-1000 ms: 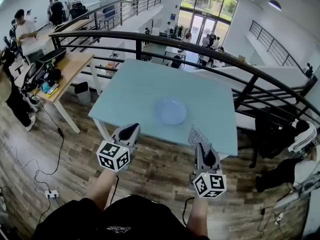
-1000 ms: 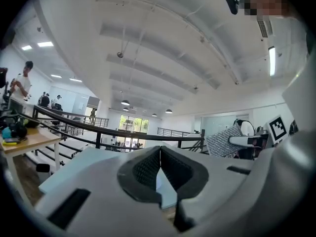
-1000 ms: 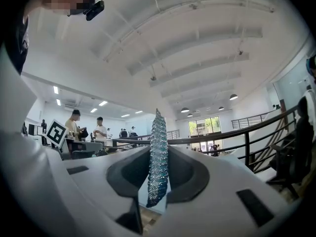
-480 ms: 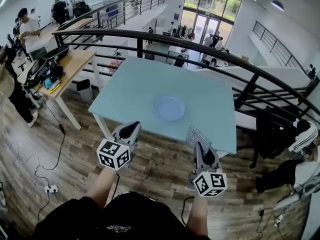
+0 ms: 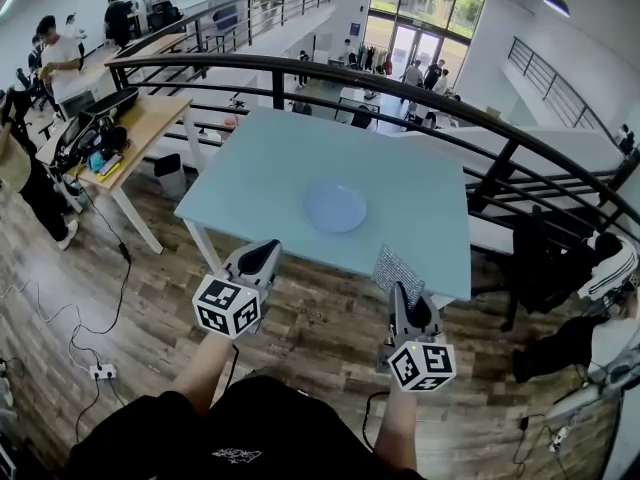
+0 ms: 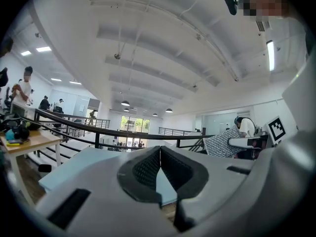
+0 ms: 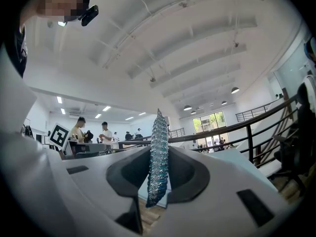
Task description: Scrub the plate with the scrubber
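Note:
A pale blue plate (image 5: 335, 207) lies near the front middle of the light blue table (image 5: 260, 168). My right gripper (image 5: 404, 303) is held short of the table's front edge and is shut on a silvery mesh scrubber (image 5: 396, 271); the scrubber (image 7: 158, 162) stands on edge between the jaws in the right gripper view. My left gripper (image 5: 262, 258) hovers in front of the table's near left side, shut with nothing in it, its jaws (image 6: 160, 169) meeting. Both grippers are well short of the plate.
A black curved railing (image 5: 420, 93) runs behind the table. A wooden desk (image 5: 120, 133) with gear stands at the left, with people near it. A person sits at the right (image 5: 600, 278). Cables (image 5: 95, 368) lie on the wood floor.
The head view has shifted slightly, so the table and plate sit a little higher and to the left. Both grippers keep their places and their grip.

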`<action>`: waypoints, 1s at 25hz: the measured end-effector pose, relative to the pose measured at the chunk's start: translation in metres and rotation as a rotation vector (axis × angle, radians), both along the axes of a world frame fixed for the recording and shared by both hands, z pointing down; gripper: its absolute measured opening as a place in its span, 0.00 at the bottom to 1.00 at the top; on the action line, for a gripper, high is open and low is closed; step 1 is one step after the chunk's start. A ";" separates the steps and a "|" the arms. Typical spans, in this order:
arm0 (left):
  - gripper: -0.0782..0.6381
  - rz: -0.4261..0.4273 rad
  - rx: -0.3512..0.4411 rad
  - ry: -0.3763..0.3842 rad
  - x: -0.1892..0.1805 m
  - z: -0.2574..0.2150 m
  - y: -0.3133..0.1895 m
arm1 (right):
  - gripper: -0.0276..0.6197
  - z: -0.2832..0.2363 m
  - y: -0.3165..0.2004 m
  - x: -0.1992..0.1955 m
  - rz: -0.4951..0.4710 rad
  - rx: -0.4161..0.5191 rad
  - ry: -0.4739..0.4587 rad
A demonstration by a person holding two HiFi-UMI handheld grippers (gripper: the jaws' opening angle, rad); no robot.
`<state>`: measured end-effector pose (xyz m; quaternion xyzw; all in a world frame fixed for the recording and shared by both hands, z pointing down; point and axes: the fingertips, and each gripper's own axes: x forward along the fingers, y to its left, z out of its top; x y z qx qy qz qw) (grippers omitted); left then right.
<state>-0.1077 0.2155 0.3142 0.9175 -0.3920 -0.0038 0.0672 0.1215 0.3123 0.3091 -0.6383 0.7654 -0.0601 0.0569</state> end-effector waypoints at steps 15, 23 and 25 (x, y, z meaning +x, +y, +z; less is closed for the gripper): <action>0.12 -0.001 -0.023 0.020 0.020 0.009 -0.020 | 0.17 0.006 -0.020 0.014 -0.012 -0.011 -0.004; 0.12 0.008 -0.029 0.018 0.028 0.017 -0.052 | 0.17 0.013 -0.050 0.019 -0.004 -0.030 0.008; 0.12 0.003 -0.043 0.023 0.027 0.022 -0.068 | 0.17 0.015 -0.064 0.016 -0.009 -0.036 0.014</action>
